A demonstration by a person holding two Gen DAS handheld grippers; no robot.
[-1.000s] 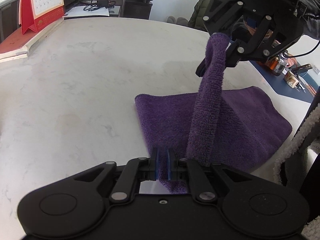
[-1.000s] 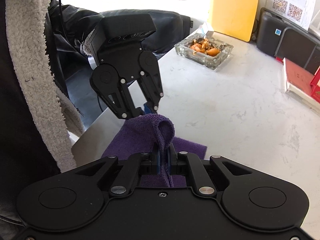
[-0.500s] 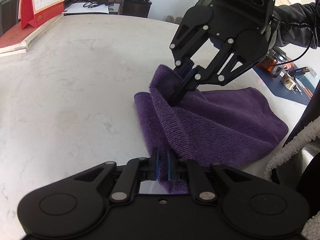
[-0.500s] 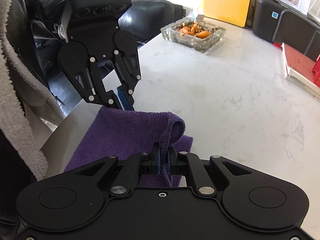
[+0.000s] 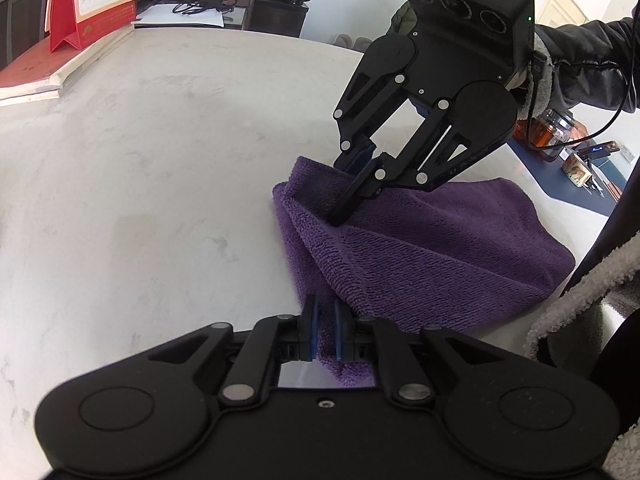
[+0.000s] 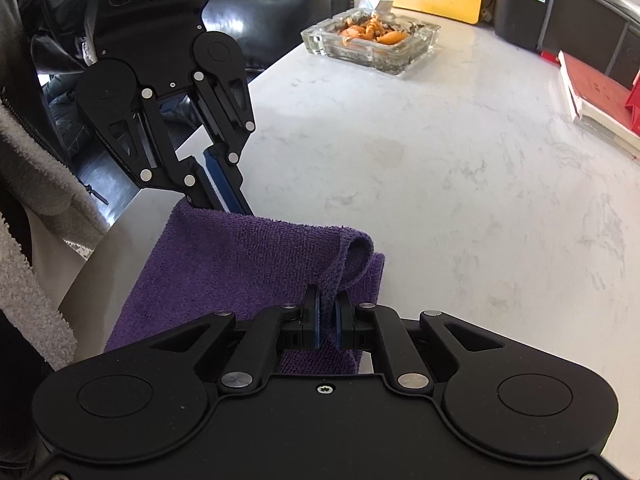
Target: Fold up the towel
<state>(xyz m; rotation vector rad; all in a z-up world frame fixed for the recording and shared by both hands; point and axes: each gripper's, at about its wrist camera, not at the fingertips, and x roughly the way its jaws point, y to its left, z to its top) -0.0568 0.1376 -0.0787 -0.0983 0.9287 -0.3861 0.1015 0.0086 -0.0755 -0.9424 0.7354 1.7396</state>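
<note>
Right now my purple towel lies on the pale marbled counter, its folded edge running from 6 toward 12 o'clock in the left wrist view. My left gripper has its jaws pinching the near corner; my right gripper pinches the far corner. A glass ashtray sits at 12 o'clock.

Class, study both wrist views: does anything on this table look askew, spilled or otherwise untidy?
The purple towel is not flat: where the right gripper pinches it, a corner curls into a raised loop, and its near side hangs past the table edge. The left gripper clamps another corner. Nothing is spilled.
</note>
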